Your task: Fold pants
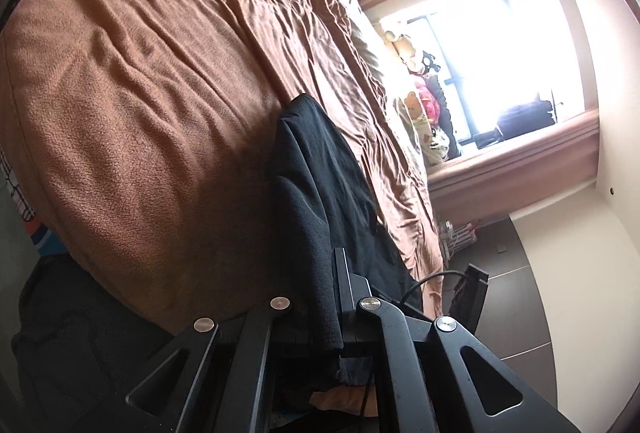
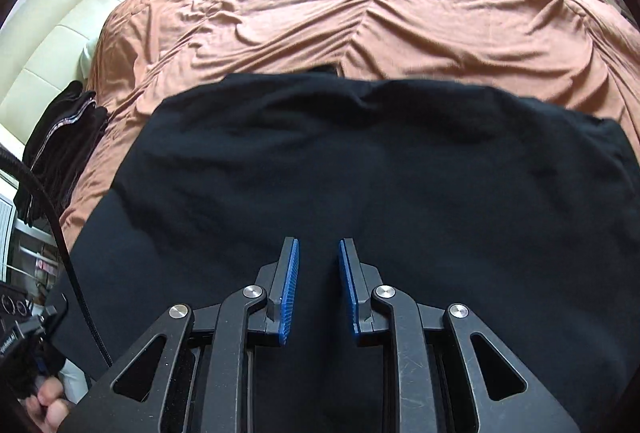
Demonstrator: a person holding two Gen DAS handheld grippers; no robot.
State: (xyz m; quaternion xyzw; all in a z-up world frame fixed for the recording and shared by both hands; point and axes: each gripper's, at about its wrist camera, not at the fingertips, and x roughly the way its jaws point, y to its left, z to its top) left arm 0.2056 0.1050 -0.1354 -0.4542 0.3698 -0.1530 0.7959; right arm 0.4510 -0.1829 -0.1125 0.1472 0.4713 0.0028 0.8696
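1. My left tongs [image 1: 320,273] are clamping the black pants [image 2: 360,173], which are lying on the bed [image 2: 360,13].
2. My right tongs [image 2: 319,261] are hovering apart, gripping nothing.
3. Fabric is risking slipping out; lifting one-sided could skew the fold.

black hand-held gripper [image 2: 318,253] | blue ribbed pads [image 2: 290,293] | silver screws [image 2: 255,291]

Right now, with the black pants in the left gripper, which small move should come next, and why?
Probably carry the left gripper, shut on the black pants, across the spread part to lay the fold. The right gripper hovers open over the flat cloth on the brown bedspread and grips nothing.
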